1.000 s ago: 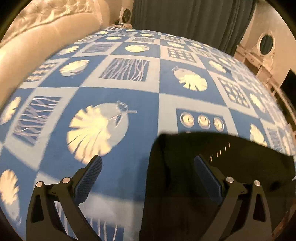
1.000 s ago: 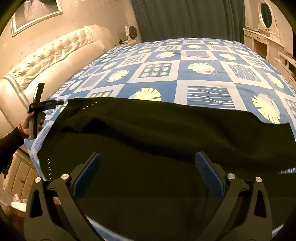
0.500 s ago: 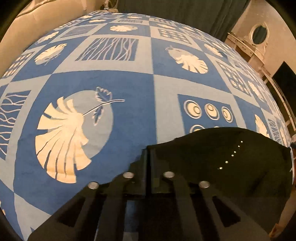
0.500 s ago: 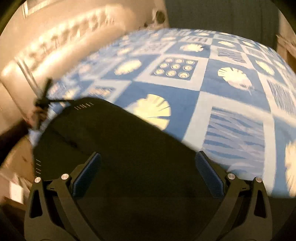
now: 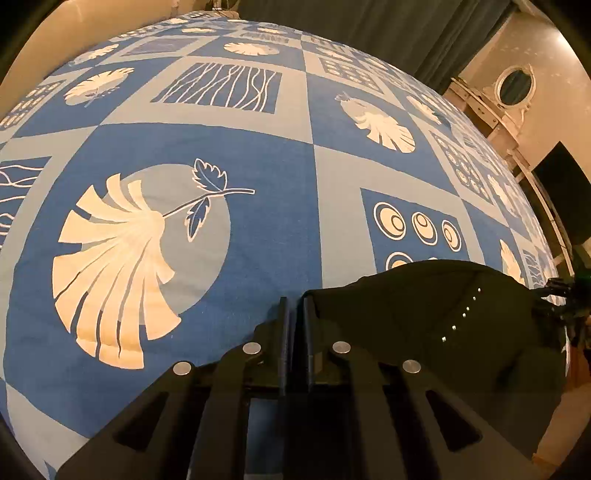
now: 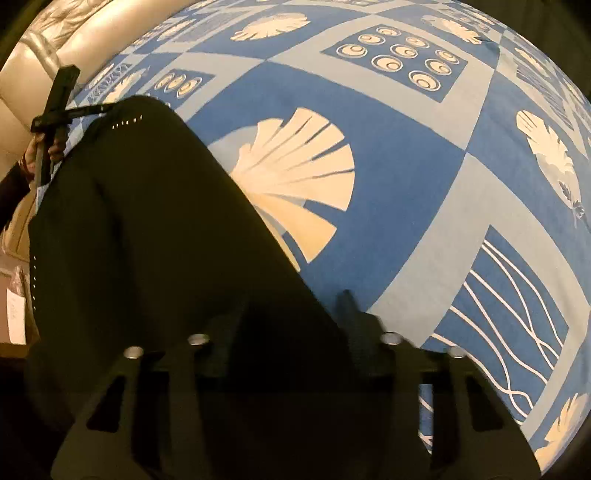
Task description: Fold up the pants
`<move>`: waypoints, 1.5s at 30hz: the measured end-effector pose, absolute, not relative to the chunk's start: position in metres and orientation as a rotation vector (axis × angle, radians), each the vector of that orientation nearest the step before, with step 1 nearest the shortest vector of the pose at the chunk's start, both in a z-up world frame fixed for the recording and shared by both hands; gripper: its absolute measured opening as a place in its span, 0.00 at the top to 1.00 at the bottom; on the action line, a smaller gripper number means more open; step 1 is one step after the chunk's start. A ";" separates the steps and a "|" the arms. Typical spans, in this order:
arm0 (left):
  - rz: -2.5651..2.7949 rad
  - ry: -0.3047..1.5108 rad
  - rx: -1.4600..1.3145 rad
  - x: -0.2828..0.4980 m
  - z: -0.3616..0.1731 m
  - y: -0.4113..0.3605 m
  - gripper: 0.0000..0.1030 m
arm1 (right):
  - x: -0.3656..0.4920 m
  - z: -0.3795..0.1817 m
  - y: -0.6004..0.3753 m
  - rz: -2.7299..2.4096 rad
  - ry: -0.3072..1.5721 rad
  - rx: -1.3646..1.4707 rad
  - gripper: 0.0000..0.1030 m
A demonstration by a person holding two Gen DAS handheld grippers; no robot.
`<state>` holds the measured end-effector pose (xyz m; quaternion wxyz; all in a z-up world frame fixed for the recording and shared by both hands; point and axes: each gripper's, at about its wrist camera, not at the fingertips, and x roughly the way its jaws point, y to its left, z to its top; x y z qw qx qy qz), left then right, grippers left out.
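Black pants (image 5: 436, 314) lie on a blue and white patterned bedspread (image 5: 258, 166). In the left wrist view my left gripper (image 5: 294, 314) is shut on a corner of the pants, at their left edge. In the right wrist view the pants (image 6: 147, 240) stretch from the lower middle up to the far left. My right gripper (image 6: 295, 306) has its jaws narrowed around the pants' near edge, with dark cloth bunched between the fingers; motion blur hides the contact. The left gripper also shows at the far left of that view (image 6: 92, 109), holding the far corner.
A cream tufted headboard (image 6: 44, 44) stands at the far left of the right wrist view. Dark curtains (image 5: 369, 26) hang behind the bed. A cream dresser with an oval mirror (image 5: 513, 85) stands at the right.
Both grippers were open a second ago. The left one shut on the pants' corner half a second ago and holds it. The right one has dropped toward the cloth and narrowed its jaws.
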<state>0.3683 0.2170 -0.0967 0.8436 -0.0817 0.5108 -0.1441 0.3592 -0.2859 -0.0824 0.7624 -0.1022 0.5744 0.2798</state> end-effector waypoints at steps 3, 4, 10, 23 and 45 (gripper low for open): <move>-0.307 1.094 -0.195 0.370 -0.096 0.217 0.98 | 0.354 -0.081 -0.285 0.599 1.231 -0.236 0.87; -0.303 1.098 -0.200 0.370 -0.096 0.217 0.98 | 0.352 -0.082 -0.284 0.594 1.224 -0.243 0.88; -0.364 1.099 -0.411 0.370 -0.096 0.243 0.45 | 0.350 -0.084 -0.284 0.583 1.205 -0.241 0.88; -0.591 0.992 -0.440 0.360 -0.081 0.230 0.20 | 0.353 -0.088 -0.292 0.601 1.191 -0.150 0.82; -0.593 1.036 -0.434 0.363 -0.097 0.227 0.66 | 0.358 -0.091 -0.289 0.627 1.203 -0.115 0.71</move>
